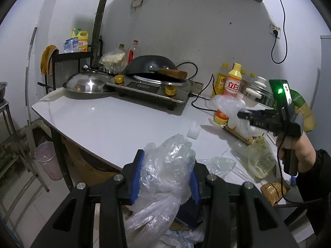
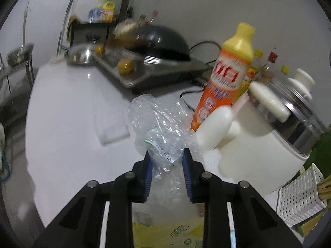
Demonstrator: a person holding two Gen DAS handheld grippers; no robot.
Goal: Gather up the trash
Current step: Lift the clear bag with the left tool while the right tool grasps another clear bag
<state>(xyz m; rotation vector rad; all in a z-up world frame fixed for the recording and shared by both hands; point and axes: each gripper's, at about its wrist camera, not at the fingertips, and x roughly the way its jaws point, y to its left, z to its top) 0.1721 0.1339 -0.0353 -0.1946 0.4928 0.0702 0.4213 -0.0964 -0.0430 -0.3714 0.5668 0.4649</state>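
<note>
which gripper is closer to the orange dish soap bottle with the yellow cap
Right. The right gripper, shut on a clear plastic bag, is just in front of the orange dish soap bottle. The left gripper holds another plastic bag off the table's near edge.

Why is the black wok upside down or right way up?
Upside down: the black wok shows its domed bottom, rim resting on the stove.
</note>
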